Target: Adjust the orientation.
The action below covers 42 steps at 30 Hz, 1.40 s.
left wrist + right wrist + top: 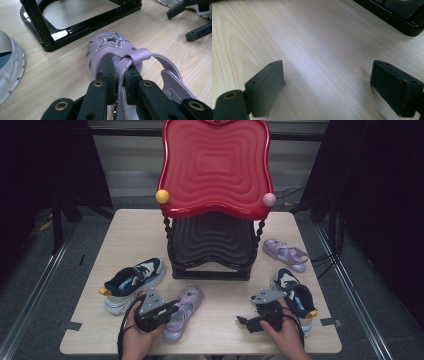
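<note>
The lilac sandal (112, 47) is lying near the front edge of the table (215, 330), just ahead of the black base of the red rack (215, 165). The left gripper (119, 72) is pinching its strap, jaws nearly together. The right gripper (327, 85) is resting wide apart over bare wood, beside a dark sneaker (295, 295).

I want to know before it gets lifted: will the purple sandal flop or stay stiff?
Probably it droops a little: the left gripper pinches only the thin strap of the sandal. Its body looks like moulded plastic, so it likely keeps its shape. It seems light, and the glossy surface could slip.
</note>
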Available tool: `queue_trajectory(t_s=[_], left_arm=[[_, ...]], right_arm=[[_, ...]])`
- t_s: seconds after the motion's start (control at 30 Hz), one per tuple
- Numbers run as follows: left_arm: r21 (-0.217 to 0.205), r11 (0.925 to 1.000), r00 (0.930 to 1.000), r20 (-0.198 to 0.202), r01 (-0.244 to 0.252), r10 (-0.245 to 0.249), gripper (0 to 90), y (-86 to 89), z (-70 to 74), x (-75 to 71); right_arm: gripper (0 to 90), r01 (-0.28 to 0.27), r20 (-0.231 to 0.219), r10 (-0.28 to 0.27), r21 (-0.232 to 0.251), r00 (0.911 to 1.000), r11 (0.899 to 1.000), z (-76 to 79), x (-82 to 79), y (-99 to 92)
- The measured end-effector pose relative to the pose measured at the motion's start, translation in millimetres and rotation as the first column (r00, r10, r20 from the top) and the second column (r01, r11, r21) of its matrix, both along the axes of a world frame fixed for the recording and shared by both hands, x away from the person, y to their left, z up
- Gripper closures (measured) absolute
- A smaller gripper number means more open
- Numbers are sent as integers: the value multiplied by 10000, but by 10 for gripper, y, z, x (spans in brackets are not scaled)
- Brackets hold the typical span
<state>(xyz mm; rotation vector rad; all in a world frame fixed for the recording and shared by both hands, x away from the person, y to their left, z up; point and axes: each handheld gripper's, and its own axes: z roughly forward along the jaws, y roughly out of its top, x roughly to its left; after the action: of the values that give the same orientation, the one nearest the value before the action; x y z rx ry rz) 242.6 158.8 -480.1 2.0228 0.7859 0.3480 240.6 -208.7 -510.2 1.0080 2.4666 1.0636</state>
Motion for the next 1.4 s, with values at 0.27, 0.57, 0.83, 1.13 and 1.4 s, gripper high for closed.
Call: queue_trajectory(t_s=[0.27,0.57,0.83,1.13,1.4], left_arm=[[146,9999,9998,180,-10,7,834,-4,28,-9],[-171,9998,9989,471,77,-68,840,-19,126,-41],[-340,9993,9978,652,158,-136,842,-57,234,-68],[-695,9975,9961,875,144,-83,841,-52,363,-98],[-926,9956,9933,1153,128,-20,841,-70,486,-133]], right_arm=[[111,5,-2,-5,0,10000,10000,0,0,0],[111,4,-1,-4,0,10000,10000,0,0,0],[111,4,0,-4,0,10000,10000,0,0,0],[111,4,-10,-4,4,10000,10000,0,-1,0],[111,2,-6,-2,3,10000,10000,0,-1,0]])
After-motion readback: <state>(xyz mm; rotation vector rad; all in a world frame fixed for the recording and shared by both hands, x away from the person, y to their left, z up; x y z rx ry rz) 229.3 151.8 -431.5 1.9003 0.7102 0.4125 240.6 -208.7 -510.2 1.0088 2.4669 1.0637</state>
